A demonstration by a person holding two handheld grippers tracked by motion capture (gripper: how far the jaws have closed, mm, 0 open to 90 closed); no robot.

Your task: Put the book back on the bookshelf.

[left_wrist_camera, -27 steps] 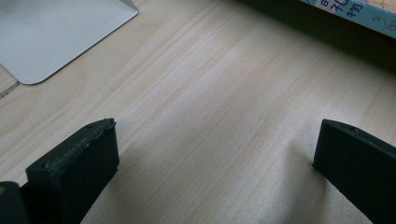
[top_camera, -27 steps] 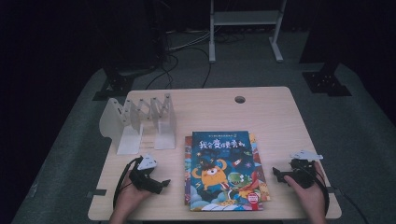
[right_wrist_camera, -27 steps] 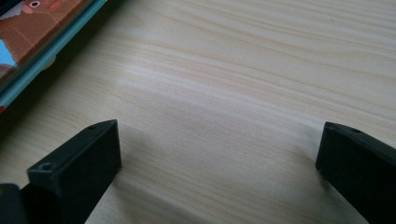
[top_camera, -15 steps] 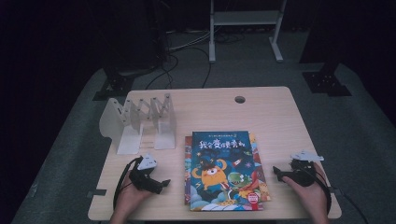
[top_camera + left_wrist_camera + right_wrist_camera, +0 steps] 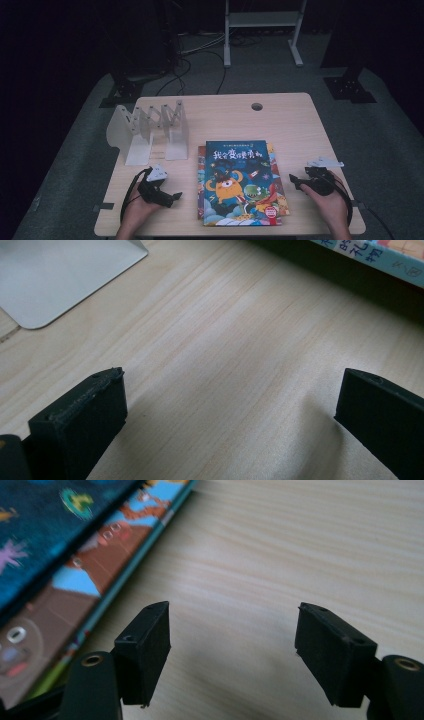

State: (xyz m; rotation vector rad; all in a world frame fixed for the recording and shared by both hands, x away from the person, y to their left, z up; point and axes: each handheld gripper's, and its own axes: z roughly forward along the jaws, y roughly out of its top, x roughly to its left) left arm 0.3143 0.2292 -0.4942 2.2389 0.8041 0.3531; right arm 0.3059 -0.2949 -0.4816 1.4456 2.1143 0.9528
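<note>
The light wooden bench [image 5: 295,125] carried a stack of picture books [image 5: 240,182] at its middle; left of the books stood a white folding rack [image 5: 150,132].

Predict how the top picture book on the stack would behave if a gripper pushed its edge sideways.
The top picture book lies flat on another book, so it would probably slide rather than tip. Its cover looks glossy, so likely slippery. It appears thin, so lifted by one edge it might sag.

"我会变得更勇敢" on book cover [image 5: 239,185]
</note>
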